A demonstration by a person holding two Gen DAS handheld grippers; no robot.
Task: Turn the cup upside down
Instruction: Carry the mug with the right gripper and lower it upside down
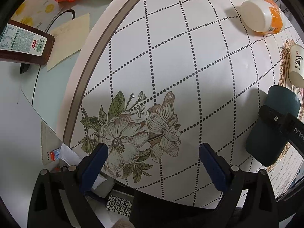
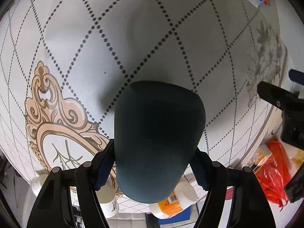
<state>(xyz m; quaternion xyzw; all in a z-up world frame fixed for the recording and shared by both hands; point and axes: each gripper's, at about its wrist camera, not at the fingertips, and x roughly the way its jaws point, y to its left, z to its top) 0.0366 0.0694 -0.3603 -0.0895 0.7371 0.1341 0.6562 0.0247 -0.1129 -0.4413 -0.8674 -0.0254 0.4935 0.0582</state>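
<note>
The left gripper (image 1: 153,158) hangs with its blue pads (image 1: 95,160) spread wide and nothing between them, poised over the flower print near one rim of the round table (image 1: 171,66); judging by this, it is parked out of the way, since the flip needs only one tool. Farther along, toward the table's far rim, a white-and-orange jar (image 1: 263,15) lies on its side, and a paper cup (image 1: 296,64) sits by the ornate tan motif, both well apart from the work. At the right, the dark teal cup (image 2: 157,142) is clamped between the fingers of the right gripper (image 2: 152,163), whose pads (image 2: 104,165) press its opposite sides near the wider end. The cup appears lifted off the tabletop, its shadow falling on the dotted lattice beyond it, and its closed, rounded end points away from the wrist camera. Gripping across the body this way seems meant to let a roll of the wrist turn it over. The right tool reaches in low over the table's near rim; whether the cup's mouth faces down cannot be told.
</note>
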